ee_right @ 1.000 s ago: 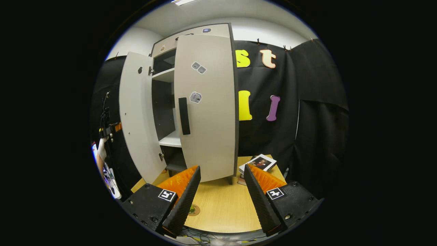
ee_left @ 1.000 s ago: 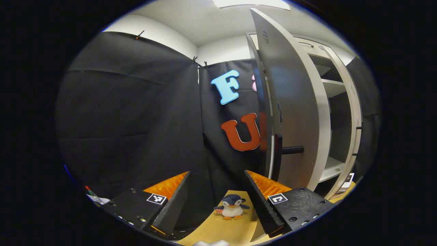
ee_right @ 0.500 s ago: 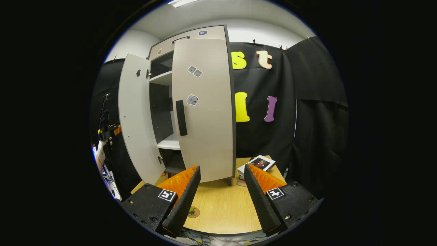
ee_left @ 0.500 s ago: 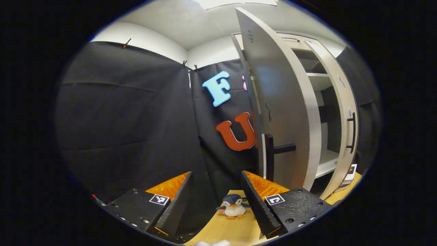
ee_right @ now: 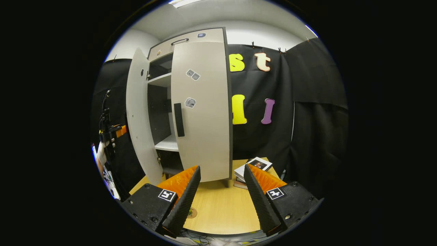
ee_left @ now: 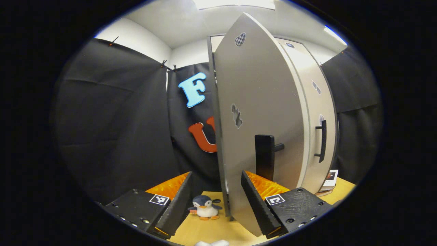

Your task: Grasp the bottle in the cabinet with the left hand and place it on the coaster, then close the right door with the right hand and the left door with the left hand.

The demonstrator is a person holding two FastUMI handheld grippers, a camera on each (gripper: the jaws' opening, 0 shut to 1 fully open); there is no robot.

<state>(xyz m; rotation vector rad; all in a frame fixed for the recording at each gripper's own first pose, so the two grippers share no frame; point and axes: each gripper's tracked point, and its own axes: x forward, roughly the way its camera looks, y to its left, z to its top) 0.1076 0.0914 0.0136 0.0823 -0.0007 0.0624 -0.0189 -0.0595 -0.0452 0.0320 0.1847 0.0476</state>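
In the left gripper view, the left gripper (ee_left: 215, 205) sits at 6 o'clock with its fingers (ee_left: 254, 201) spread wide, holding nothing. The tall pale grey left cabinet door (ee_left: 259, 112) stands upright, its long axis vertical, at 1 o'clock, partly swung out with its free edge toward the camera; its black bar handle (ee_left: 264, 157) runs vertical just above the right-hand finger. Beyond it at 3 o'clock is the pale grey right cabinet door (ee_left: 319, 112) with its own black handle (ee_left: 322, 140). A small plush penguin (ee_left: 205, 207) stands on the light wooden surface (ee_left: 208, 230) between the fingers.

In the right gripper view, the right gripper (ee_right: 222, 200) at 6 o'clock has its fingers (ee_right: 182, 196) wide apart and empty. The right door (ee_right: 203, 109) at 12 o'clock looks about closed, upright. The left door (ee_right: 138, 116) at 10 o'clock stands ajar, showing a white shelf (ee_right: 167, 145) inside. The left gripper (ee_right: 114, 131) is at 9 o'clock, well apart from that door's inner face. A stack of books (ee_right: 252, 166) lies at 5 o'clock. A small round coaster (ee_right: 192, 213) lies on the surface between the fingers; whether a bottle stands on it I cannot tell.
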